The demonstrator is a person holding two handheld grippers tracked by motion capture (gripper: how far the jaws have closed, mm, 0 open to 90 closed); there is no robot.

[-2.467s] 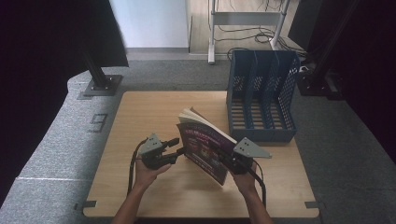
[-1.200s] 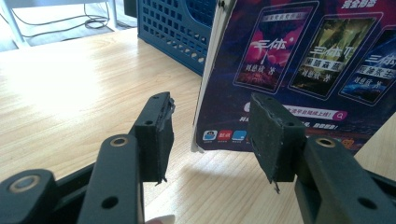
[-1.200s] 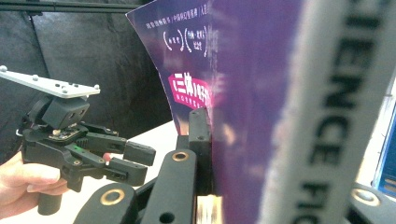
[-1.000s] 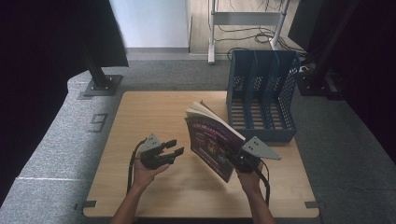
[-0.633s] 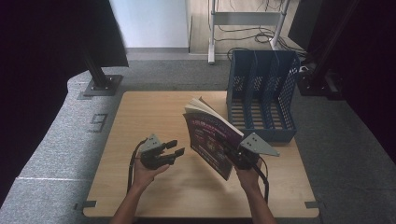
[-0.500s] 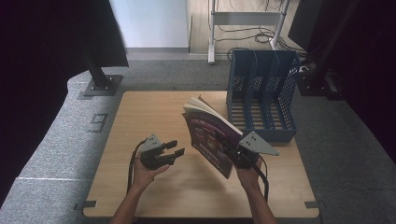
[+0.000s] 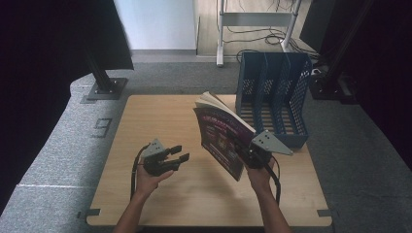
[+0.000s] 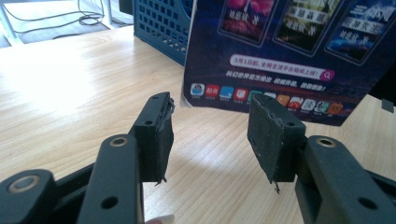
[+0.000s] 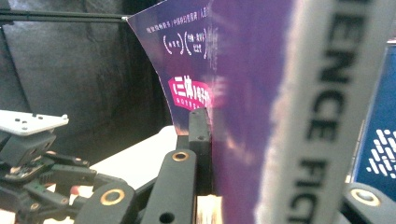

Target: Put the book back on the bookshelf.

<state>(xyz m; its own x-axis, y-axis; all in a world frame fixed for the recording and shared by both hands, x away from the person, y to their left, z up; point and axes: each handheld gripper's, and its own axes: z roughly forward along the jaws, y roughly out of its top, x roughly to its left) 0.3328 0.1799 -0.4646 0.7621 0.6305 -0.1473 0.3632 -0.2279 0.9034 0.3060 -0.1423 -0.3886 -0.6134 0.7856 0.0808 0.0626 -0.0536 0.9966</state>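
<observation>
table – pale wood grain, matt | magazine – glossy printed paper cover | file rack – blue perforated plastic | left gripper pads – worn, rough black rubber

We couldn't read the magazine up close in the right gripper view, since its spine lettering was blurry and cut off at the edges. The right gripper sat mostly hidden behind the cover, and the small cover print stayed unreadable from above.

The file rack stands at the table's far right. The magazine is just left of the rack, nearer the person; the left hand-held gripper is further left.
</observation>
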